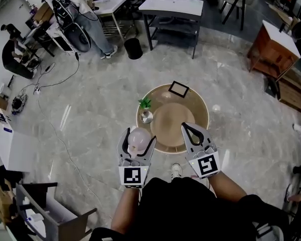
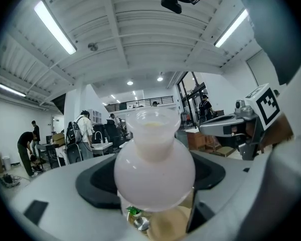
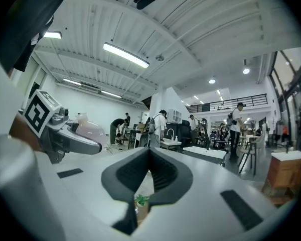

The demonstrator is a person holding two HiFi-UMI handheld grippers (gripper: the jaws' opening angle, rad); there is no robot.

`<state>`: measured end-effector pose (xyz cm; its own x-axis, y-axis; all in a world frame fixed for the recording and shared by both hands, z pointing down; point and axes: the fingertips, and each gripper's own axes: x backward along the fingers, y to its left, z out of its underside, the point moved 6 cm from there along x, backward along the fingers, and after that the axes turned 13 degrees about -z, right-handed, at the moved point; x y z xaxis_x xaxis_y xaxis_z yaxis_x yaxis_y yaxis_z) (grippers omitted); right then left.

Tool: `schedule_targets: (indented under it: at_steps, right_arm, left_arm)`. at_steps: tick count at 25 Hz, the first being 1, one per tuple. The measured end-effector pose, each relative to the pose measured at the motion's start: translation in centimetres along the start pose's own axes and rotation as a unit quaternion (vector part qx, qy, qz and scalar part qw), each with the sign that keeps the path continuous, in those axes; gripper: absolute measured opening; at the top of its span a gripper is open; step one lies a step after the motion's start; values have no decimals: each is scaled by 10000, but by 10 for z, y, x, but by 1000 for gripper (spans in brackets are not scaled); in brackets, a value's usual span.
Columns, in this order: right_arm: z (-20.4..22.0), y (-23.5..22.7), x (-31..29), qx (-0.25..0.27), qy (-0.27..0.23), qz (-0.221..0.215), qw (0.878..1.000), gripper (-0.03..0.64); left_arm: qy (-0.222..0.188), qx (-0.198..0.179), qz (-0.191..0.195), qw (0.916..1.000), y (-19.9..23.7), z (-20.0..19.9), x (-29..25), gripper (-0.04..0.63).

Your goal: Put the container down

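Your left hand-held gripper [image 1: 139, 143] grips the container [image 2: 154, 169], a pale round-bellied flask with a short neck, its jaws spread wide across the belly. The round bench [image 1: 200, 114] lies below and ahead of the jaws. Treat the container as rigid, smooth, probably light and breakable, and grip it at the belly's widest part; your right hand-held gripper [image 1: 188, 128] is closed and empty.

1. The container [image 1: 138, 139] sits between the left gripper [image 1: 139, 136] jaws, over the desk's [image 1: 203, 115] near-left rim.
2. The right gripper [image 1: 185, 128] is off to its right.
3. On the desk: a little plant [image 1: 145, 103] at the left, a frame [image 1: 179, 88] at the far edge.
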<state>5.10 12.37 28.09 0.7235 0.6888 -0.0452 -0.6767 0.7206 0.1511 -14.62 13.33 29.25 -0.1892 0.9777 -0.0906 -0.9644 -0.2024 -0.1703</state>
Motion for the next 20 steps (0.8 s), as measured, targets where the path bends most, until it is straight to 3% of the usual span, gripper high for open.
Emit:
schedule_targets:
  at_steps: [8,13,20]
  right_arm:
    - [17,-39,-34,-53,96,210,9997,-2]
    - [16,-54,-73,319,233,354,9986,-2]
    - [18,-80,-133,125,264,760,9967,-2]
  left_arm:
    - [132,9,250,9996,8,15,-62,399]
    - [165,-48,553,9983,25,20,-110,399]
    - [135,-89,977,9951,56,27,-177,399]
